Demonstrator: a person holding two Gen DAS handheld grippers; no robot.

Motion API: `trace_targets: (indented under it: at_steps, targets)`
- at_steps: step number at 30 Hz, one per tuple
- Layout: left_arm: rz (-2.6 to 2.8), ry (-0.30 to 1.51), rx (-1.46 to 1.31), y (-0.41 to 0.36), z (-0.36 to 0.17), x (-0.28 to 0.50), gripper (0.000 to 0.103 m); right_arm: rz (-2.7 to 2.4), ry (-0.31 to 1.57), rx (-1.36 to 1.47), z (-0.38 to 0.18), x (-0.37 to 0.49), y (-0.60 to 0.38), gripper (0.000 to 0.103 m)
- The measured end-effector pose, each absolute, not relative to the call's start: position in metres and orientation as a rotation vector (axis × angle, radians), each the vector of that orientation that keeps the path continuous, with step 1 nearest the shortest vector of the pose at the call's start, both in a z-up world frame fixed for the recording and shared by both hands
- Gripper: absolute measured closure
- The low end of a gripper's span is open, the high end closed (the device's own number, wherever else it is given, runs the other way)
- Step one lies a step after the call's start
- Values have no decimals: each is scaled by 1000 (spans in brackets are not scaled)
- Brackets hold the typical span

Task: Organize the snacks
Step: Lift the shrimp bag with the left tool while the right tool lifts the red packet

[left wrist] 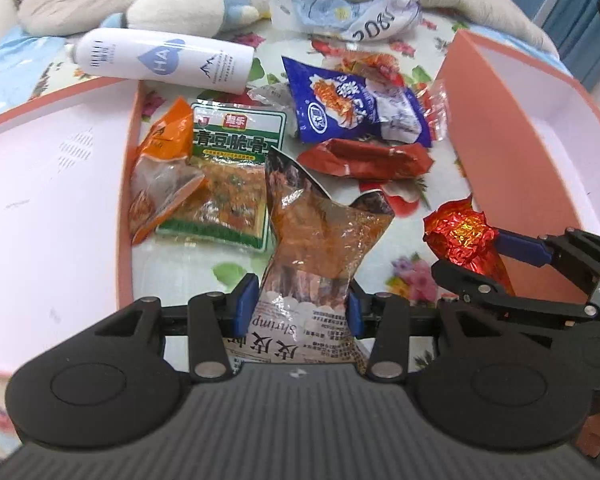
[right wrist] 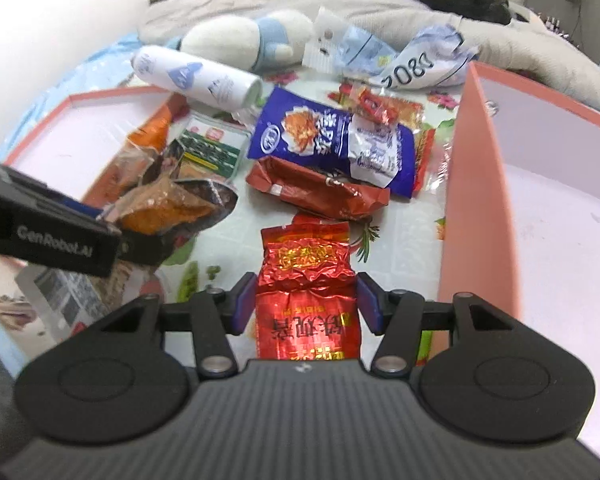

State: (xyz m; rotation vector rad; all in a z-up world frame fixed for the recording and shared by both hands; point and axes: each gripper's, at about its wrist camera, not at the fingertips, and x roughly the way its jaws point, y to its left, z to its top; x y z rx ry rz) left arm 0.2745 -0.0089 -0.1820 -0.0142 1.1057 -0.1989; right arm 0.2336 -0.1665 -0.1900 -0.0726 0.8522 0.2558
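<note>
Left tongs (left wrist: 302, 308) were clamped on an orange shrimp snack bag (left wrist: 324, 240), lifted off the floral bedsheet (left wrist: 188, 268). Right tongs (right wrist: 306, 302) pinched a red foil tea packet (right wrist: 306, 276). Both sat near, between two pink boxes, left box (left wrist: 52, 168) and right box (right wrist: 540, 200); blue snack bag (left wrist: 352, 108) lay farther back.

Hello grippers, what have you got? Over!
Left gripper shut on shrimp packet. Right gripper shut on red foil packet. Pink boxes either side, open. More snacks between; nothing blocking.
</note>
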Motion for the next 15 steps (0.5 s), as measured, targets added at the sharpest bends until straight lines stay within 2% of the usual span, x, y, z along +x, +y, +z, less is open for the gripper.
trace_targets:
  at_steps: [15]
  targets:
    - [-203,986,-79,-17,-147,199,53,169,712,13,-146,156,-188,47]
